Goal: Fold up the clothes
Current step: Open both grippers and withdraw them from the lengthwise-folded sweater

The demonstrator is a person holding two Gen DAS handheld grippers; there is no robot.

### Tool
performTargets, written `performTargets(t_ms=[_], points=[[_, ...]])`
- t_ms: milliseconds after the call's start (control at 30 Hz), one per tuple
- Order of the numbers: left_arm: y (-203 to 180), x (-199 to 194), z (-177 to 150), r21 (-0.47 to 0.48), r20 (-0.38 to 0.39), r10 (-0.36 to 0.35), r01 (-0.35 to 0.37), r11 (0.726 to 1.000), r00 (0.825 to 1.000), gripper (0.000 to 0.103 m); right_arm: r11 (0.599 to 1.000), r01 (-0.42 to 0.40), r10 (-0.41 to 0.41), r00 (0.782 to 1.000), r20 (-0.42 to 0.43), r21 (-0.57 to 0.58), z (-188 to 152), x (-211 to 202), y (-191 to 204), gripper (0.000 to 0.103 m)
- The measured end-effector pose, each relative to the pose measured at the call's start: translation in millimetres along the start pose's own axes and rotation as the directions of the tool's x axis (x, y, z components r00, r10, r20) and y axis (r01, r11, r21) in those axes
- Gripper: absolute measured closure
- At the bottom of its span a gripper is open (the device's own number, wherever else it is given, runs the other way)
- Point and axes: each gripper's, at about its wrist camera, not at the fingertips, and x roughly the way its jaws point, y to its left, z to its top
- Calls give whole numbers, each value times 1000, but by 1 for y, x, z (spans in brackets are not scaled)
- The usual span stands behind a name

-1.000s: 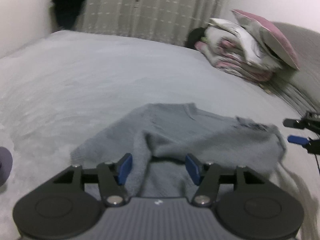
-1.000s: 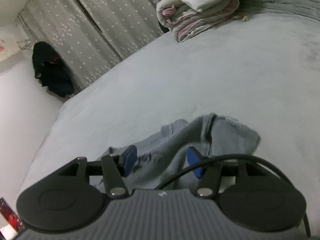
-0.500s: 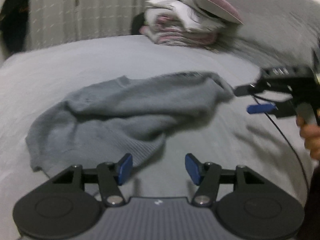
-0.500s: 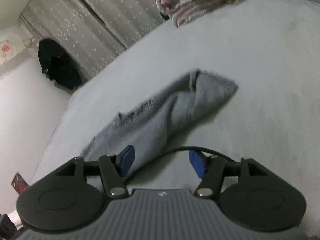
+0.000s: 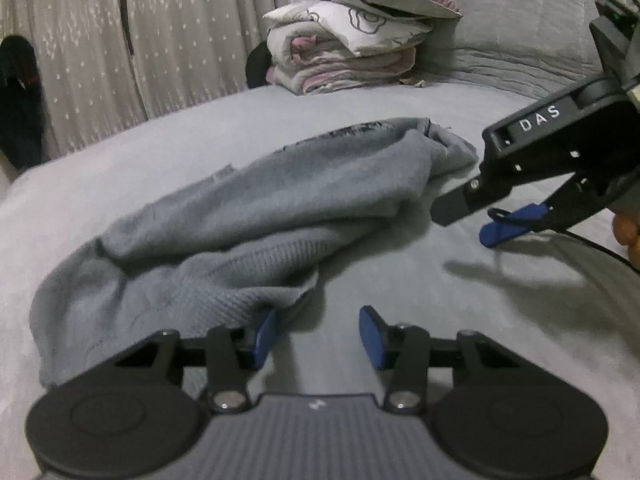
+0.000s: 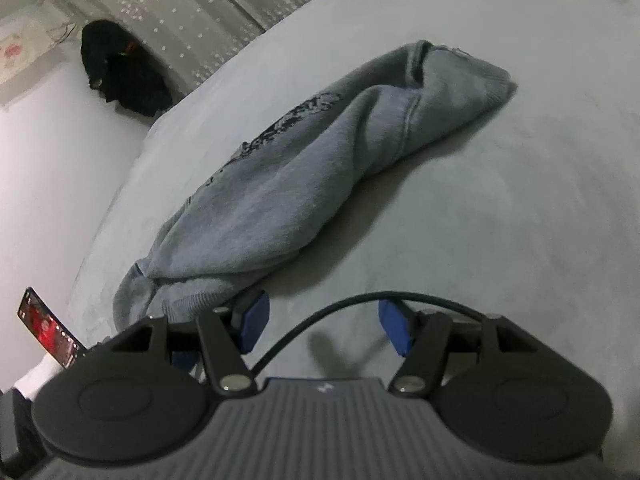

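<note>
1. Grey bed (image 5: pixel 400 264) fills both views, with star-dotted curtains (image 5: pixel 168 40) behind it.
2. Near the curtains, folded bedding (image 5: pixel 352 56) is stacked on the bed.
3. Grey sweatshirt (image 5: pixel 248 216) lies bunched in a long heap on the bed, well apart from the bedding.
4. Left gripper (image 5: pixel 316 334) is spread and empty, its left pad touching the sweatshirt's ribbed hem.
5. Right gripper (image 6: pixel 322 326) is spread and empty, just beside the sweatshirt's other end.
</note>
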Motion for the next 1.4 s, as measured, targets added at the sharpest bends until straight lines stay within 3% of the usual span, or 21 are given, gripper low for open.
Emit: performTargets(t_ms=[233,300,367,533,733,833,1033,1100,1133,1167,1200,1233,1333,1400], points=[[1,12,3,-7,8,18,-18,1000,1000,57,1000,4,-4,1000,1,0,-4,1,-1,38],[0,10,4,-4,15,36,-36,999,999,68,1000,8,-8,1000,2,-9,-4,1,-1,38],[-1,5,5,0,29,54,-54,999,998,72,1000,13,-13,1000,3,-20,-5,0,-1,38],[-6,-14,10,20,94,45,-47,999,995,72,1000,16,-15,1000,6,-17,-6,-3,-5,38],[-11,-28,15,71,136,11,-21,997,991,62,1000,11,-11,1000,11,9,-4,-4,-8,38],[-12,-23,16,104,120,29,-42,994,992,62,1000,13,-13,1000,10,8,-5,-4,-8,38],[-20,10,8,209,11,105,-105,972,994,62,1000,23,-22,1000,3,-18,-4,-2,-3,38],[-22,14,5,230,13,121,-121,965,993,62,999,25,-25,1000,0,-28,-5,-2,-2,38],[-22,14,5,236,18,126,-127,964,992,65,999,27,-27,1000,0,-35,-5,-2,-2,38],[-23,14,6,236,16,134,-134,962,991,76,999,29,-29,1000,0,-40,-5,-2,-1,38],[-23,14,5,237,11,151,-149,960,988,93,999,29,-30,1000,-1,-43,-5,-1,-1,38],[-22,14,4,234,6,164,-160,959,987,98,999,28,-28,1000,-2,-42,-6,-1,-1,38],[-16,7,6,189,1,151,-148,971,989,99,999,20,-20,1000,0,-28,-6,-2,-3,38],[-11,-7,10,120,12,102,-103,987,995,99,1000,13,-13,1000,1,1,-5,-4,-5,38]])
